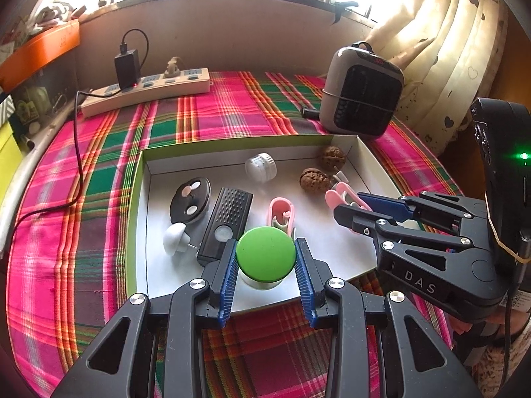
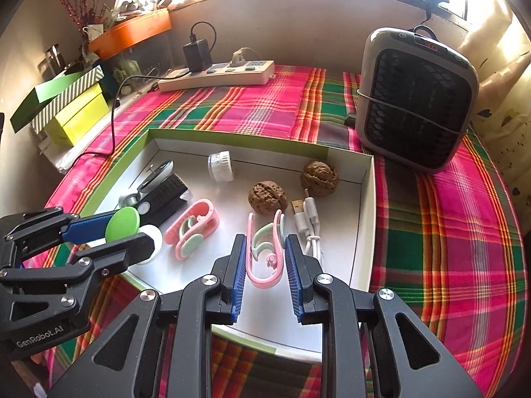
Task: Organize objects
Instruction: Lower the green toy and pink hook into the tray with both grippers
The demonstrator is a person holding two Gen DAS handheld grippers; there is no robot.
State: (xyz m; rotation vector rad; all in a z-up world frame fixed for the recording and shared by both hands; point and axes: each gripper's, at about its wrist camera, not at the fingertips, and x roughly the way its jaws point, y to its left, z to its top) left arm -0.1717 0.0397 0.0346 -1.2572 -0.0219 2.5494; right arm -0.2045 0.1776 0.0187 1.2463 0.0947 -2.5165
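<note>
A shallow white box with a green rim (image 1: 232, 142) (image 2: 232, 139) lies on the plaid cloth. My left gripper (image 1: 265, 243) (image 2: 109, 235) is shut on a small jar with a green lid (image 1: 265, 253) (image 2: 122, 224), over the box's front part. My right gripper (image 2: 265, 238) (image 1: 351, 212) is shut on a pink and mint clip (image 2: 265, 255) (image 1: 335, 197), over the box's right side. Whether either thing touches the box floor I cannot tell. Inside lie a second pink clip (image 2: 194, 229) (image 1: 282, 214), two walnuts (image 2: 267, 197) (image 2: 319, 174), a white cap (image 2: 220, 165), a black device (image 1: 229, 222) and a white USB cable (image 2: 307, 222).
A grey heater (image 2: 415, 99) stands behind the box's right corner. A power strip (image 2: 215, 76) with a black charger and its trailing cable lies at the back left. Yellow and green boxes (image 2: 73, 112) and an orange tray (image 2: 129, 33) sit off the cloth on the left. A curtain (image 1: 448, 49) hangs at the right.
</note>
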